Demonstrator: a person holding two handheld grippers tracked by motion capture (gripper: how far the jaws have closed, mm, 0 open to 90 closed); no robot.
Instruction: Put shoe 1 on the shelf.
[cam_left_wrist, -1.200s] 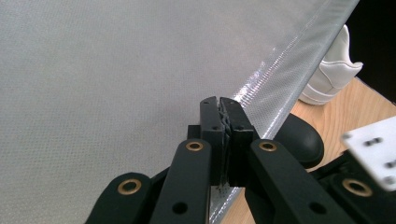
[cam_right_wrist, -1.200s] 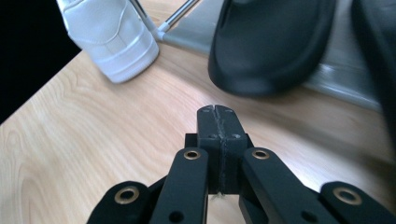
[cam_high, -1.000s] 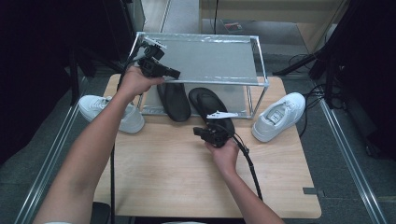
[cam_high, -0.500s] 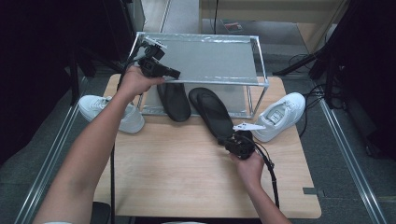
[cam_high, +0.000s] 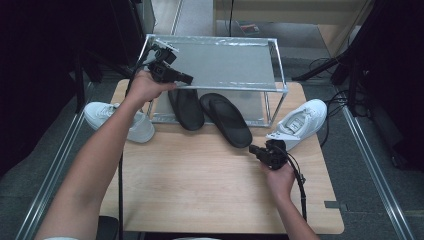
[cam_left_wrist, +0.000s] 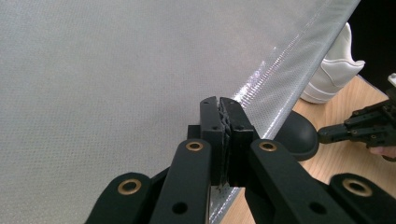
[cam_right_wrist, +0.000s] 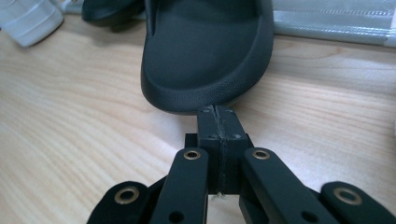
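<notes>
Black slipper (cam_high: 226, 119) on table (cam_high: 200, 190), toe under rack (cam_high: 220, 65), heel poking out front. Right gripper (cam_high: 261, 151) just off heel, jaws pressed together, empty. Left gripper (cam_high: 186, 78) over rack top, jaws closed, empty. White sneaker (cam_high: 299, 122) right of rack.

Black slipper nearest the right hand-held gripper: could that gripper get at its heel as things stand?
Probably yes. The right hand-held gripper sits at the black slipper heel, bare table between, nothing blocking. Its jaws are shut, so they must open first.
</notes>
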